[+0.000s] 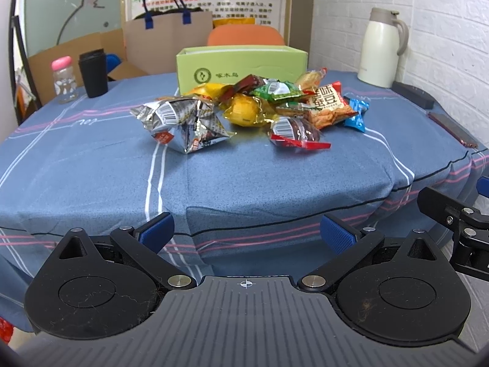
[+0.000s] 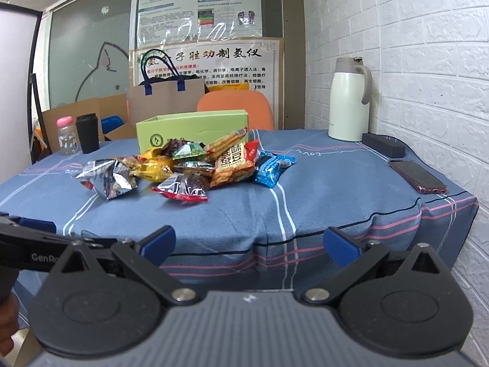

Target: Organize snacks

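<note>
Snack pile lies mid-frame, well above left gripper and right gripper; both spread wide, empty.

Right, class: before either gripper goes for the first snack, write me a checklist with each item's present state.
1. Left gripper open and holding nothing: ok.
2. Right gripper open and holding nothing: ok.
3. Green box open at the top: ok.
4. Snack pile within view of both cameras: ok.
5. Path over the blue tablecloth to the pile is bare: ok.
6. Room left inside the box: cannot tell.
</note>
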Tool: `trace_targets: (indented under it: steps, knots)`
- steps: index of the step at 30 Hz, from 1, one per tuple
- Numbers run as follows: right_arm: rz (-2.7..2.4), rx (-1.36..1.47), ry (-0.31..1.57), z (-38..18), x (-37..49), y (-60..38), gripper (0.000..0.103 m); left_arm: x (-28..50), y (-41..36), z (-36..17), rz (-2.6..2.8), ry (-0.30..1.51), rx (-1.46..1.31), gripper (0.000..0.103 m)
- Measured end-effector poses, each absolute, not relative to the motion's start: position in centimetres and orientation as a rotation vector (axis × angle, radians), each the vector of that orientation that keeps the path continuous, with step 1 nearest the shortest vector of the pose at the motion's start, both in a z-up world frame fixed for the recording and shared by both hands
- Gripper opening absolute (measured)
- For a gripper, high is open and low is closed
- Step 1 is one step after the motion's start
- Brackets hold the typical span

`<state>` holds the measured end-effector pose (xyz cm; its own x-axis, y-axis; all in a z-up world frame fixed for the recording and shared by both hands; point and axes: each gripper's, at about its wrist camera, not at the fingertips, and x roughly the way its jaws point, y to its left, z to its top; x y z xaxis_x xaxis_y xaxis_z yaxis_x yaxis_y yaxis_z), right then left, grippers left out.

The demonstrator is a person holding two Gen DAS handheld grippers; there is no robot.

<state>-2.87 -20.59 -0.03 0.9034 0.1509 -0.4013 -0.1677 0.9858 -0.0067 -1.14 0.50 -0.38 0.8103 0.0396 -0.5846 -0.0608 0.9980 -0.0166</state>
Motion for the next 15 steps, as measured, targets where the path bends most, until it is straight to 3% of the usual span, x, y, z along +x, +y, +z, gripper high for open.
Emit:
trace_targets:
  steps: [15]
  knots:
    - [0.164,-0.056,0.417,-0.17,-2.87,-20.4,0.103,-1.05,0.45,-0.28,0.055,0.622,-0.04,0.092]
